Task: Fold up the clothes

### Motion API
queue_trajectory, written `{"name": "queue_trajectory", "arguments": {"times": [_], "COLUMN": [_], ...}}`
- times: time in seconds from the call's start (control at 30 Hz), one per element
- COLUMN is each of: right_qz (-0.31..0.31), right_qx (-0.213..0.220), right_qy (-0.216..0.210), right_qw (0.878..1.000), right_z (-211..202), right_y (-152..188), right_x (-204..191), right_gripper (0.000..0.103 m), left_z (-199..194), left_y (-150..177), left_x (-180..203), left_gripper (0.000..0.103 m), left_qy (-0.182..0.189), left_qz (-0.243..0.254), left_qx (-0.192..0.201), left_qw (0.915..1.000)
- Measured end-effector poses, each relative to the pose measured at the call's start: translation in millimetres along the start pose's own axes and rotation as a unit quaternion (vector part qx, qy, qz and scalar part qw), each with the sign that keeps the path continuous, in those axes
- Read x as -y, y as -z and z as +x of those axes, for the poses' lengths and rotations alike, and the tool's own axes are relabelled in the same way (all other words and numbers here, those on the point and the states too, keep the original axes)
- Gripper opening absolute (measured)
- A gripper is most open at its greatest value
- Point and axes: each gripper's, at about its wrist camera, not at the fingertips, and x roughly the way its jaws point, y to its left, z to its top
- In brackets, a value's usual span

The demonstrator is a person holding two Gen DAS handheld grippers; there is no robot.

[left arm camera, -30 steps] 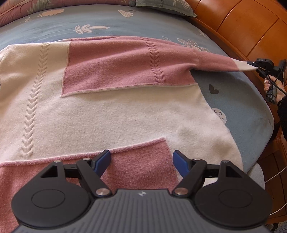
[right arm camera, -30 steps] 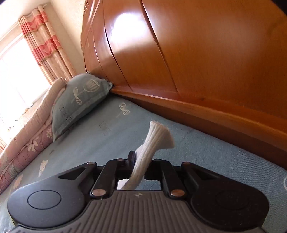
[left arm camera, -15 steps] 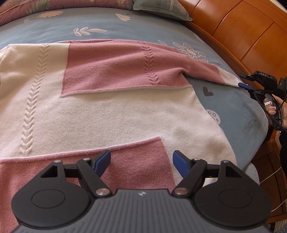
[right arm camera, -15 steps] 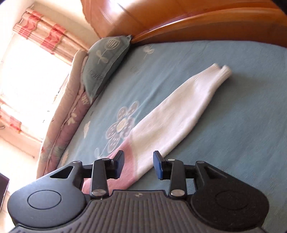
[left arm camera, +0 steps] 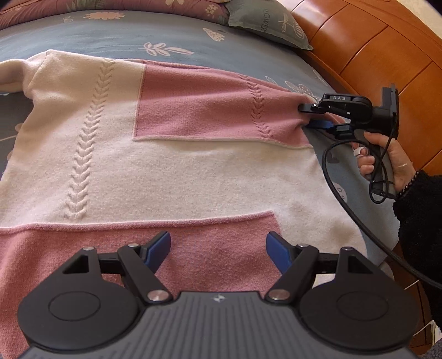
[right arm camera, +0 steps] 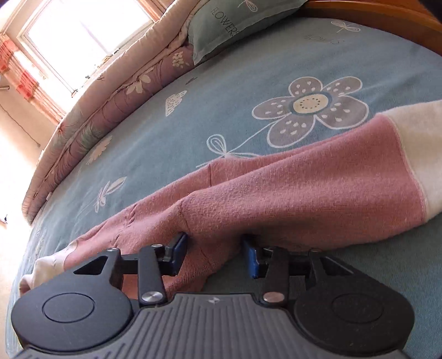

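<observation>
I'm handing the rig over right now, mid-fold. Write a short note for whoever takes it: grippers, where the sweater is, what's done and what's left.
Left gripper: open, empty, poised over the sweater's lower pink panel.
Right gripper: open, its fingers straddling the pink sleeve where it joins the body; not closed on it.
Sweater: spread flat on the blue flowered bedsheet, with that sleeve stretched out sideways toward the wooden headboard. Pillow sits beyond, out of the way.
Done: garment laid out; no fold visible yet.
Left: probably close the right gripper on the sleeve, fold it across the body, then do the other side and the hem.
</observation>
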Motion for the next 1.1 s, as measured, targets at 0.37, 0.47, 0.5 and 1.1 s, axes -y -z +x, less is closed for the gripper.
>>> {"name": "queue_trajectory", "arguments": {"times": [0.37,0.47,0.5,1.1], "right_qz": [0.009,-0.007,-0.011,0.075], "right_qx": [-0.038,-0.066,-0.078,-0.136], "right_qy": [-0.022,-0.037,-0.041,-0.133], "right_qw": [0.999,0.997,0.996,0.979], "right_z": [-31.5,-58.3,-65.2,-92.4], "right_y": [22.0,53.4,64.5,140.6], "right_x": [1.2,-1.6,-1.8,27.1], "right_gripper": [0.05,0.05,0.05,0.025], "left_z": [-4.9,-9.6,-11.1,-39.3], "left_y": [2.2,4.1,4.9,25.9], "left_x": [-7.9,-7.3,-8.3,-14.7], "left_gripper": [0.076,0.076,0.076,0.076], "left_qy": [-0.004,-0.012,-0.013,-0.011], "left_qz": [0.008,0.018,0.017,-0.001], "left_qx": [0.01,0.016,0.016,0.038], "left_qw": [0.9999,0.9997,0.9996,0.9992]}}
